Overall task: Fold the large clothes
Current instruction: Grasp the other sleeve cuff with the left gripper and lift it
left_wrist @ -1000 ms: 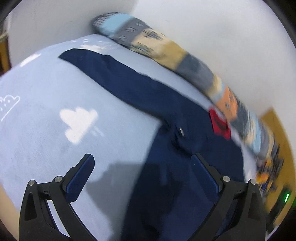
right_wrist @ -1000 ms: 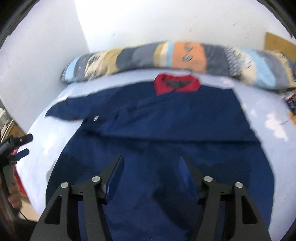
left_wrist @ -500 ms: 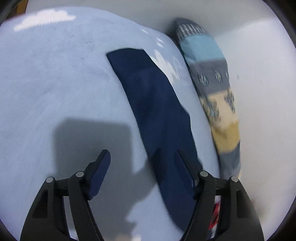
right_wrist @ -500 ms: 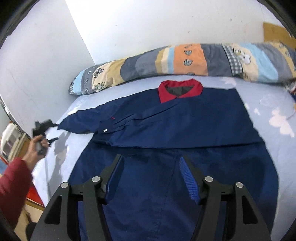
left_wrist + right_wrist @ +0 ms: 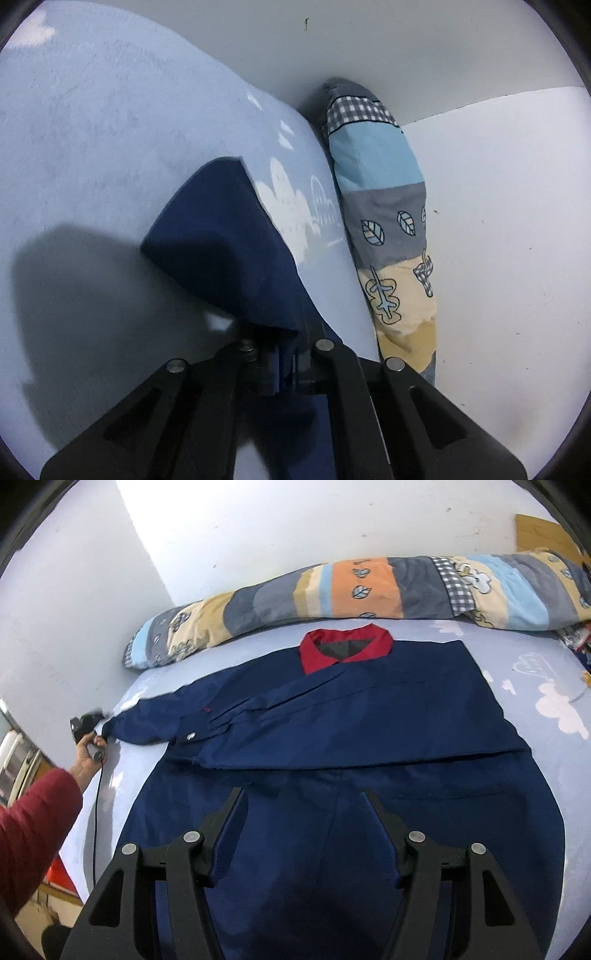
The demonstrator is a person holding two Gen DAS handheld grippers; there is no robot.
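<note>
A large navy coat [image 5: 369, 738] with a red collar [image 5: 345, 646] lies flat on the light blue bed [image 5: 554, 672]. Its right sleeve is folded across the chest. Its left sleeve [image 5: 155, 716] stretches out to the left. My left gripper [image 5: 284, 354] is shut on the end of that sleeve [image 5: 229, 251], whose cuff lifts off the sheet; it also shows small in the right wrist view [image 5: 86, 727], held by a hand. My right gripper [image 5: 303, 808] is open and empty, hovering over the coat's lower part.
A long patchwork bolster [image 5: 369, 590] lies along the white wall at the head of the bed; its end shows in the left wrist view [image 5: 380, 206]. The bed's left edge [image 5: 85, 849] drops off beside my red-sleeved arm [image 5: 33, 834].
My left gripper has moved along the sleeve to its end and closed on the cuff. The right gripper has stayed open over the coat, hardly moving.
</note>
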